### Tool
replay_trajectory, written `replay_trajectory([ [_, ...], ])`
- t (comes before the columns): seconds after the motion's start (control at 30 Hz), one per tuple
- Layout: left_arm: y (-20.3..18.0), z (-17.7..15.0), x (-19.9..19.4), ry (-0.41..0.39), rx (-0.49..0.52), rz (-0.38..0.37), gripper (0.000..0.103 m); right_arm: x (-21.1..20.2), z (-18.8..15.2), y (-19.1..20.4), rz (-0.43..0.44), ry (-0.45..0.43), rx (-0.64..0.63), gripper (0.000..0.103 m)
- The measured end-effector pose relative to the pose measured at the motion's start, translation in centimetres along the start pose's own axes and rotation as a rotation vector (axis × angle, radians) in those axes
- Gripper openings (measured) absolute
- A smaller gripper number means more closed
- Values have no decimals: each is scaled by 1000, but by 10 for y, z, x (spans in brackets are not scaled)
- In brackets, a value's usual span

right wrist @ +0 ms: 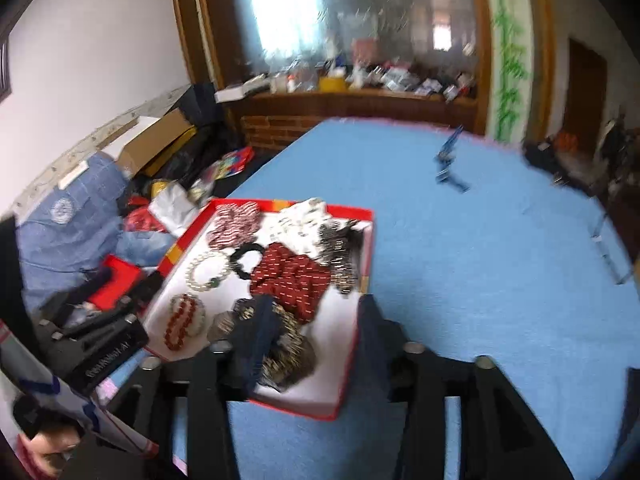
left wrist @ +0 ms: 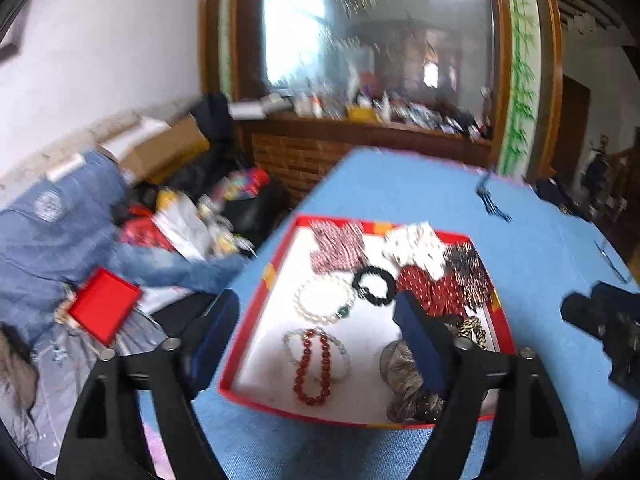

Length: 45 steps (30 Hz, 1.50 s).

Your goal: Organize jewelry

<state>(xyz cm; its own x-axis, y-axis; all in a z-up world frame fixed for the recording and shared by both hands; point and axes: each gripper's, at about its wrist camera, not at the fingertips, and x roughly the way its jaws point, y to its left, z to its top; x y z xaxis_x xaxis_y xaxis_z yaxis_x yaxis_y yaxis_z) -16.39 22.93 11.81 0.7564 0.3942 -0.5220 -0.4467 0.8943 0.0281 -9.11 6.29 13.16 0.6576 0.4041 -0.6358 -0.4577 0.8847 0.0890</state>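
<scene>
Both views motion-blurred; detail limited.

Left gripper (left wrist: 320,320): jaws apart, nothing between the pads. It straddles the left wall of the red box (left wrist: 256,300): one finger outside over the bench (left wrist: 520,232), the other inside, above the leopard scrunchie (left wrist: 404,376).

Box contents, left to right: dark red bead bracelet (left wrist: 316,368) lying over a clear bead bracelet (left wrist: 296,340) near the front-left; pearl bracelet (left wrist: 324,300) behind them; black hair tie (left wrist: 374,285) at centre; red-and-white bow (left wrist: 338,246) at the back; white spotted bow (left wrist: 416,248) beside it; dark red bow (left wrist: 432,286); black-striped bow (left wrist: 468,276) against the right wall.

Right gripper (right wrist: 312,328): jaws apart, empty; one finger over the leopard scrunchie (right wrist: 288,352), the other just outside the box's right wall (right wrist: 366,264).

Judgement: the box looks sorted, beads left and cloth pieces right. One blue item (right wrist: 450,160) lies well apart at the far side of the bench, identity unclear; probably the next pick.

Method note:
- lift both grippers straight up so no finger snags a box wall or drags the scrunchie;
- use the right gripper for the blue item, approaching low and closing across its narrowest part;
- keep the left clear of the bracelets, since beads roll easily.
</scene>
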Motion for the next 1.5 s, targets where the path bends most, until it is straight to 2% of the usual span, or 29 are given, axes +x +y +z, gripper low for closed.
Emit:
replay_trajectory([
  [0.03, -2, -2, -6, -12, 6, 9, 90, -4, -4, 2, -4, -9, -6, 57],
  [0.17, -13, -23, -36, -55, 42, 82, 91, -28, -30, 2, -39, -36, 8, 63],
  [0.23, -13, -32, -42, -43, 47, 83, 91, -37, -42, 4, -61, -51, 2, 70],
  [0.3, -13, -42, -46, -25, 45, 76, 91, -42, -54, 5, -71, -54, 3, 72],
  [0.47, -11, -59, -56, 3, 64, 73, 91, -52, -73, 1, -79, -24, 25, 72],
  [0.77, -5, -68, -89, -30, 52, 34, 91, -78, -88, 10, -104, -33, 19, 78],
  [1.3, 14, -73, -72, 28, 20, 75, 91, -72, -91, 22, -98, -10, 1, 80],
  [1.4, 17, -74, -70, 42, 8, 105, 97, -73, -92, 26, -100, -10, -10, 80],
  [1.5, 21, -76, -69, 42, -1, 117, 98, -72, -93, 28, -100, -7, -15, 80],
])
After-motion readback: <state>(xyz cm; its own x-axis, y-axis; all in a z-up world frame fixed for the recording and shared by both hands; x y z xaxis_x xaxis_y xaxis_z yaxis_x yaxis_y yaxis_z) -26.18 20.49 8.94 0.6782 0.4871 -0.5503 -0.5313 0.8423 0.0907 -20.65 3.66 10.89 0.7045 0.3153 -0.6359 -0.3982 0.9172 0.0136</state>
